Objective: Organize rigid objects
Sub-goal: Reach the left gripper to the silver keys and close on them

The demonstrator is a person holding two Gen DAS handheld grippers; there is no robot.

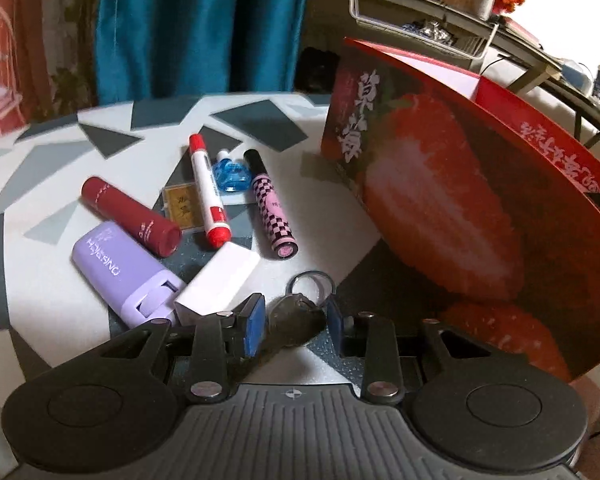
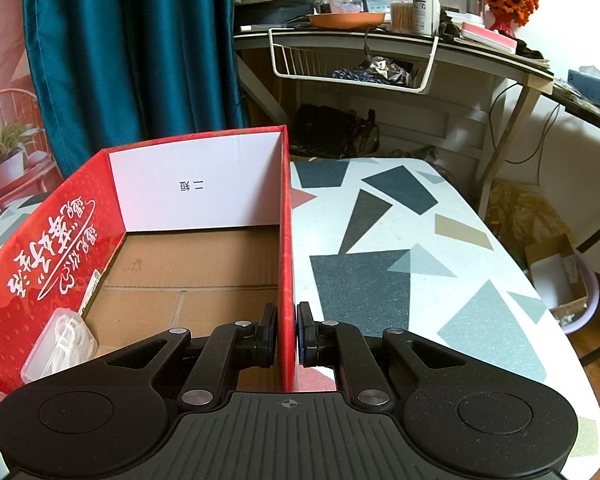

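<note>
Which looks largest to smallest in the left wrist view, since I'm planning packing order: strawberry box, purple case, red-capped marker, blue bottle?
1. strawberry box, by far the largest.
2. purple case.
3. red-capped marker: longer but slimmer, and farther away, so its rank against the case is unsure.
4. blue bottle, smallest.

Pens, tubes and a dark key (image 1: pixel 296 322) lie scattered beside the red box (image 1: pixel 480 200) (open-topped, strawberry print).
</note>
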